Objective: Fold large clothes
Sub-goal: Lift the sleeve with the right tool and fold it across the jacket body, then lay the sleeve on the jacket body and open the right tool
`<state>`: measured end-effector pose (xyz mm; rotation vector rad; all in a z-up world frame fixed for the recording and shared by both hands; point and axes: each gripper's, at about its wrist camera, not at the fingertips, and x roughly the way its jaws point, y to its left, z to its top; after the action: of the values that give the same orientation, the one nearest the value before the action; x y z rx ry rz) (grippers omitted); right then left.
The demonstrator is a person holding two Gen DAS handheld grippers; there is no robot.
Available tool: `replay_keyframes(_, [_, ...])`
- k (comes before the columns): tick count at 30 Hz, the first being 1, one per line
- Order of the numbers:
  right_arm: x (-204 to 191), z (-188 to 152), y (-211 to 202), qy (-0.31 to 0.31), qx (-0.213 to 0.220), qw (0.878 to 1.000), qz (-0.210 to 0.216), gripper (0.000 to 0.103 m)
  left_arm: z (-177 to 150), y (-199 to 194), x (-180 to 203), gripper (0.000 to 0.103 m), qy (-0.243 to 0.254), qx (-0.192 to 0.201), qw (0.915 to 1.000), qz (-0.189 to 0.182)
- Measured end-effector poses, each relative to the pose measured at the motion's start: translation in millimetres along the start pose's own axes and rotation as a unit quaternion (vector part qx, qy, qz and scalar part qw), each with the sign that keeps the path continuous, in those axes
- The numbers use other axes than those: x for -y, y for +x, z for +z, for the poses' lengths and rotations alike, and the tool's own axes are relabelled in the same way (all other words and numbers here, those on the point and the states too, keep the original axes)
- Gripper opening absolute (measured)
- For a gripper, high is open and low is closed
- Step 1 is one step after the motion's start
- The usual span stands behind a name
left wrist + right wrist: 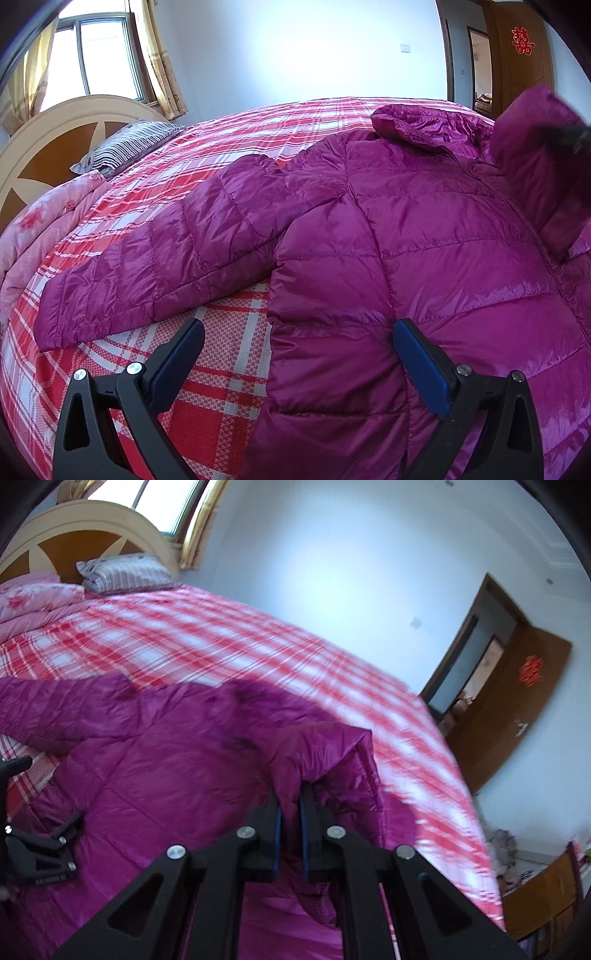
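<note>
A home bedroom. Ahead of the left claw a wide bed (229,122) runs under a red plaid sheet to a cream and brown headboard (48,144), with a striped pillow (129,146) and folded pink quilt (48,221). Behind hangs a curtained window (99,55); far right, a wooden door (517,62).

Ahead of my left gripper (297,363) the way is split: bare sheet (221,354) under the left finger, the jacket (424,240) bulging up against the right one. Its outstretched sleeve (155,258) lies across the path further out. Beyond that sleeve the bed runs open up to the pillow (129,147) and quilt (48,221). Past my right gripper (290,812), the lifted sleeve (325,753) blocks straight ahead; open sheet lies to its right.
</note>
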<state>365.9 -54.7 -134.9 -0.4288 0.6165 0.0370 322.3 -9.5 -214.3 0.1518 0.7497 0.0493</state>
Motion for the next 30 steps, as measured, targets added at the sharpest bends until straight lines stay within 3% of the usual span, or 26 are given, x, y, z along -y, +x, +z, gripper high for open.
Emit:
replay_keyframes(8, [-26.7, -12.3, 34.2, 0.026, -0.026, 0.998, 0.052, 0.013, -1.4, -1.8, 3.1, 0.102, 0.003, 0.006, 0.9999, 0.008])
replay_keyframes(11, [-25.7, -11.8, 33.5, 0.057, -0.016, 0.994, 0.093, 0.032, -2.0, -2.4, 2.6, 0.102, 0.001, 0.008, 0.9999, 0.01])
replay_keyframes(13, [-23.2, -9.5, 19.9, 0.079, 0.004, 0.986, 0.149, 0.065, -2.2, -3.0, 2.8, 0.102, 0.002, 0.009, 0.9999, 0.012])
replay_keyframes(14, [-23.5, -7.7, 14.4, 0.081, 0.012, 0.983, 0.162, 0.07, -2.1, -3.2, 3.0, 0.102, 0.002, 0.009, 0.9999, 0.012])
replay_keyframes(20, [10.5, -6.6, -51.2, 0.118, 0.084, 0.961, 0.237, 0.071, 5.3, 0.5, -7.5, 0.102, -0.012, -0.028, 0.9994, -0.018])
replay_keyframes(23, [39.9, -14.1, -72.9, 0.141, 0.109, 0.957, 0.229, 0.071, 14.8, -12.5, -13.1, 0.102, -0.009, -0.036, 0.9992, -0.013])
replay_keyframes(26, [82.7, -28.5, -78.1, 0.169, 0.111, 0.965, 0.164, 0.071, 38.5, -43.7, -5.3, 0.102, 0.004, 0.007, 0.9997, -0.022])
replay_keyframes(27, [103.2, -36.7, -72.4, 0.184, 0.098, 0.97, 0.124, 0.071, 49.2, -54.0, 0.9, 0.102, 0.009, 0.019, 0.9993, -0.032])
replay_keyframes(29, [131.6, -47.3, -57.5, 0.219, 0.076, 0.97, 0.079, 0.062, 72.1, -71.5, 20.3, 0.102, 0.019, 0.04, 0.9973, -0.059])
replay_keyframes(30, [154.6, -56.9, -42.4, 0.26, 0.055, 0.962, 0.059, 0.051, 83.5, -78.5, 34.9, 0.102, 0.025, 0.054, 0.9953, -0.077])
